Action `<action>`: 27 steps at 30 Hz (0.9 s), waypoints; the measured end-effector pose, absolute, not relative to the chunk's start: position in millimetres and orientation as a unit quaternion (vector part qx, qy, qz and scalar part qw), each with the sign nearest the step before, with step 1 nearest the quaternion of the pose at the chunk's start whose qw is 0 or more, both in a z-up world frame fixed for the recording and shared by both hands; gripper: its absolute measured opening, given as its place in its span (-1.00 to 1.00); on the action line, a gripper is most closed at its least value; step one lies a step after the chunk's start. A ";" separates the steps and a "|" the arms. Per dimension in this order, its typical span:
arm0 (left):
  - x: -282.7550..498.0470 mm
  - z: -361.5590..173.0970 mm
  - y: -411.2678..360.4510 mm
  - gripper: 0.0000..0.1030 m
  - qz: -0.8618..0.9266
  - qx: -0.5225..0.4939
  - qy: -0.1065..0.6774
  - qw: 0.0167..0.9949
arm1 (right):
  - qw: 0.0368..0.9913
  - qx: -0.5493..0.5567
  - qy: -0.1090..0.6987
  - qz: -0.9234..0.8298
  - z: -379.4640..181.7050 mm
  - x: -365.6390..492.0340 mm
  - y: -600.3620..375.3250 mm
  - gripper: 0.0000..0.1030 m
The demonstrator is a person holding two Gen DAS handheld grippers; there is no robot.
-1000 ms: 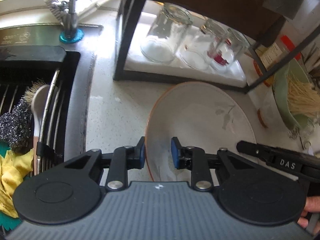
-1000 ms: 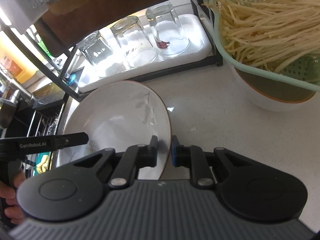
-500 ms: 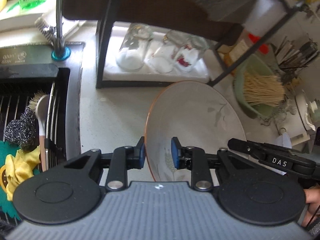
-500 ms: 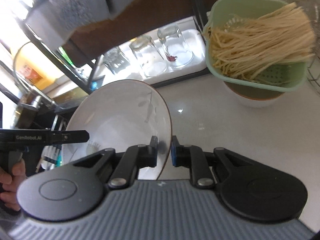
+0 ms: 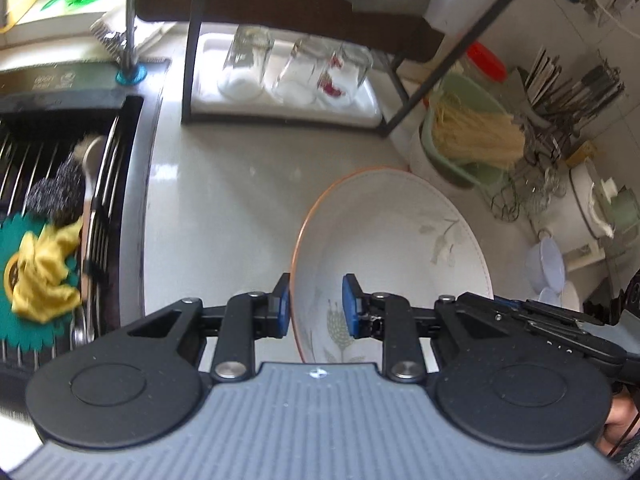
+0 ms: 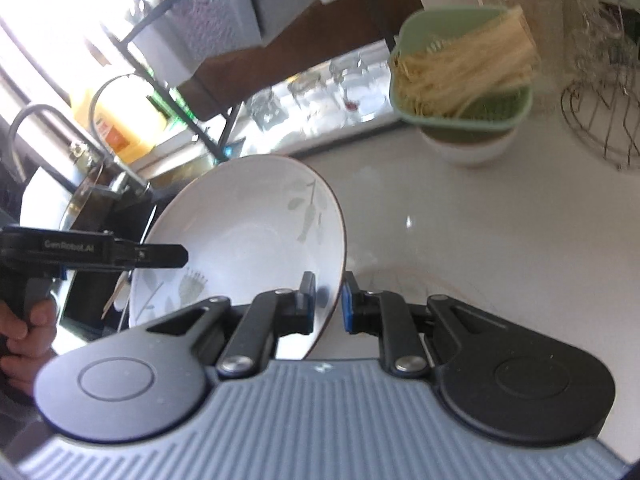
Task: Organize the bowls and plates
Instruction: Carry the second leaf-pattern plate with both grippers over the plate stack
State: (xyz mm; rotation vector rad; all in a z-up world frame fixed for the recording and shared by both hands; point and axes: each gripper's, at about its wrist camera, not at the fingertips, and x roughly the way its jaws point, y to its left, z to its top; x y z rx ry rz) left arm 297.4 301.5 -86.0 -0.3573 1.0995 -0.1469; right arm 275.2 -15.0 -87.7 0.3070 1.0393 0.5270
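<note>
Both grippers angle steeply down over the counter, sharing one bowl between them. Left gripper: blue pads straddle the bowl's near-left rim, one outside, one inside the wall, pinching it. Right gripper: pads pressed nearly together on the bowl's opposite rim, thin edge clamped between them. Bowl is white with an orange-brown rim and leaf print, tilted, held up off the counter.

Left view only: sink at left with a steel scourer, yellow cloth and tap; three upturned glasses on a white tray under a dark rack; utensils at far right. The right gripper's body crosses the lower right corner.

Right view only: the left gripper seen from the side with a hand on its grip, a yellow bottle by the bright window, a wire stand.

Both views: green colander of pale noodles, sitting on a white bowl, well apart from the held bowl.
</note>
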 end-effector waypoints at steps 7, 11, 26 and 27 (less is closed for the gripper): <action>267.3 -101.8 293.5 -0.43 -0.046 -0.173 0.540 0.823 | 0.812 0.130 0.504 0.265 -101.1 253.1 -19.0 -0.68; 255.7 -112.1 290.3 -0.43 -0.027 -0.179 0.546 0.818 | 0.809 0.124 0.508 0.269 -108.7 246.2 -19.3 -0.68; 259.1 -132.4 261.3 -0.43 -0.010 -0.142 0.564 0.813 | 0.818 0.088 0.509 0.253 -132.1 251.6 -22.9 -0.59; 261.1 -132.7 258.1 -0.43 -0.012 -0.138 0.565 0.813 | 0.819 0.088 0.509 0.250 -132.5 253.3 -24.9 -0.59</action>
